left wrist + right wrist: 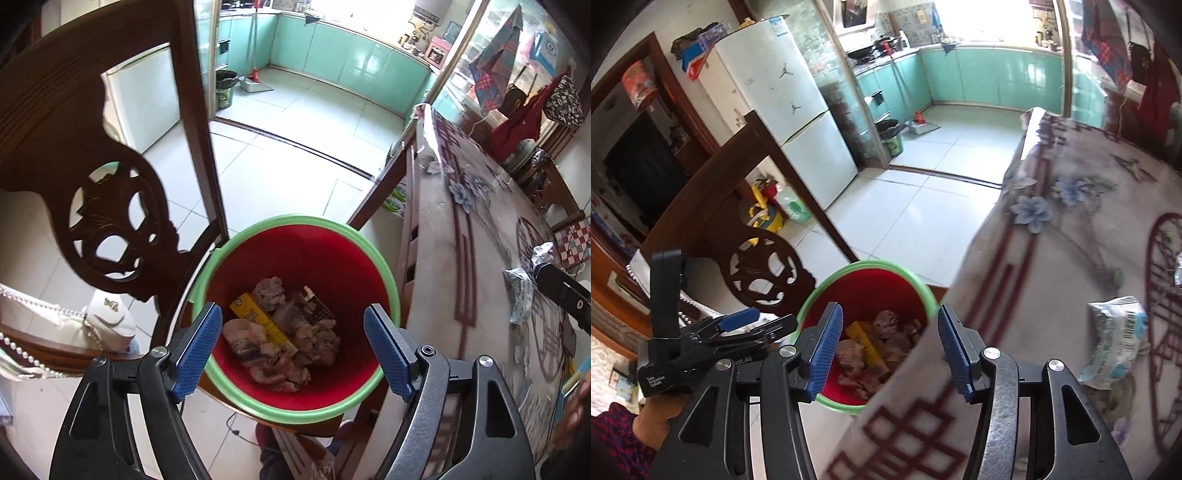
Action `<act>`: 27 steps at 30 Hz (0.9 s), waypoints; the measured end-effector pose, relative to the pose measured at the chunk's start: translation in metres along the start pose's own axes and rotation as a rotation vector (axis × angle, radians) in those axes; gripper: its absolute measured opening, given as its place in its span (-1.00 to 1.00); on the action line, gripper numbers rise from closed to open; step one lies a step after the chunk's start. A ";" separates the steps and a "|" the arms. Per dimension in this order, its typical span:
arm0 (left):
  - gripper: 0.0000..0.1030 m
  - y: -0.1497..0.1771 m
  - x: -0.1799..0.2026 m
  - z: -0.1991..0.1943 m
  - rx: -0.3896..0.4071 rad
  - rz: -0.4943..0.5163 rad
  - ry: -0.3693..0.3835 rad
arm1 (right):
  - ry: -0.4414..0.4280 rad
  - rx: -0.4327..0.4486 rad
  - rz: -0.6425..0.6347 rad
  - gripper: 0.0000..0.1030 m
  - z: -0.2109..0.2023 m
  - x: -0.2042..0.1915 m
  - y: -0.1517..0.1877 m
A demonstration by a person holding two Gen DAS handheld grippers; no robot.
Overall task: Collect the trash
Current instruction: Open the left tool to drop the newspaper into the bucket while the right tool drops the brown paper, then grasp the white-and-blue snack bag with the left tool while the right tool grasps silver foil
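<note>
A red bin with a green rim (295, 220) stands on the floor beside the table. Inside lie crumpled papers (269, 291) and a yellow box (258, 321). My left gripper (295, 347) hangs open right above the bin's mouth, nothing between its blue pads. My right gripper (891, 352) is also open and empty, over the table's edge next to the bin rim (871, 264). A crumpled printed wrapper (1115, 343) lies on the table to its right, and shows in the left wrist view as the wrapper (521, 295). The left gripper (753, 325) appears at the left of the right wrist view.
A flowered cloth covers the table (480, 229). A carved dark wooden chair (110, 221) stands close on the bin's left, with a white handbag (107, 317) on its seat. A white fridge (798, 122) and pale floor tiles (916, 206) lie beyond.
</note>
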State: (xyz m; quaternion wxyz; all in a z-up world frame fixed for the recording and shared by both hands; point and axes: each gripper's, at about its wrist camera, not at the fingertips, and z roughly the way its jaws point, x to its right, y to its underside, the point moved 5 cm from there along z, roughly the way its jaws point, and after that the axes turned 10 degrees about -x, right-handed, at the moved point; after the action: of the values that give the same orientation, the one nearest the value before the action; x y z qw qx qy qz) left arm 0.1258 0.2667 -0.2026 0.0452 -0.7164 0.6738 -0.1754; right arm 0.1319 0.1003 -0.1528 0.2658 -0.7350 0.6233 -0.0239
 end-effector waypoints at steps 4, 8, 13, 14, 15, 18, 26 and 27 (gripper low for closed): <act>0.55 -0.002 0.029 0.005 -0.014 0.037 0.029 | 0.054 0.049 0.048 0.02 -0.025 0.036 0.003; 0.55 -0.003 0.064 0.006 -0.015 0.088 0.043 | 0.091 0.093 0.105 0.02 -0.050 0.074 0.007; 0.57 0.001 0.107 0.005 -0.008 0.128 0.049 | 0.130 0.130 0.171 0.03 -0.078 0.130 0.019; 0.57 0.003 0.113 0.006 -0.008 0.130 0.050 | 0.133 0.134 0.179 0.03 -0.083 0.139 0.022; 0.57 0.005 0.120 0.005 -0.008 0.132 0.050 | 0.137 0.139 0.190 0.03 -0.088 0.150 0.025; 0.57 0.012 0.142 0.006 -0.008 0.134 0.042 | 0.155 0.158 0.201 0.03 -0.102 0.180 0.034; 0.57 0.032 0.195 0.002 0.001 0.117 0.038 | 0.207 0.212 0.315 0.23 -0.123 0.314 0.032; 0.57 0.033 0.200 0.002 0.001 0.115 0.038 | 0.201 0.208 0.335 0.23 -0.121 0.330 0.029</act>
State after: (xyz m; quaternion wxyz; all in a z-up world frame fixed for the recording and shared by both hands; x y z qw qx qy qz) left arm 0.1010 0.0672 -0.1766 0.0428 -0.6731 0.7144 -0.1864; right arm 0.1350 -0.2526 -0.1589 0.2771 -0.5835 0.7544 -0.1168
